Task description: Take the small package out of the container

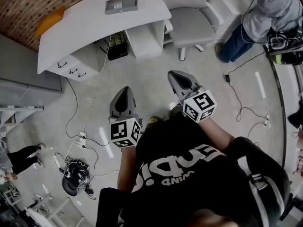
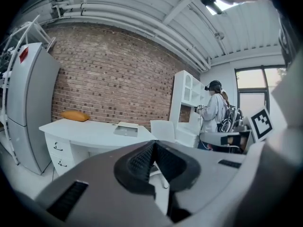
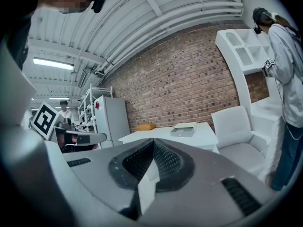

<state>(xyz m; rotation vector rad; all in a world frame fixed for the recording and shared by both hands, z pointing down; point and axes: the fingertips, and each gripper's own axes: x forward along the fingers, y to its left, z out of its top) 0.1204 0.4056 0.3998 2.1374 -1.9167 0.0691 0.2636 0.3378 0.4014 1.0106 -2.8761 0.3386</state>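
On the white desk (image 1: 80, 30), toward the end nearest the white chair (image 1: 189, 25), stands the container (image 1: 121, 11). It is a shallow, rectangular, pale grey box, open at the top, with a lighter rim or flap along the side facing the brick wall (image 2: 113, 79) behind the desk. In the head view its interior reads as flat grey with one small pale patch. The patch is too small to identify, so the small package cannot be picked out with certainty in any view. At the opposite end of the desk lies an orange, cushion-like object (image 1: 49, 20).

Left gripper (image 1: 124, 90) and right gripper (image 1: 174, 73) are both held on the near side of the desk, over the concrete floor (image 1: 151, 79). They are well apart from the desk and from the container, and point roughly toward them. The right gripper lies nearer the chair end of the desk, and the left gripper is level with the desk's middle. The container appears above and left of the jaw tips in the left gripper view, and above and right of them in the right gripper view.

On each gripper the ribbed black pads (image 2: 140, 162) meet at the tips. The jaws are closed together with nothing between them.

Beyond the chair end of the desk, a person in a grey hooded top (image 1: 267, 11) stands at white shelving (image 3: 246, 51). A grey refrigerator (image 2: 28, 103) stands past the cushion end of the desk.
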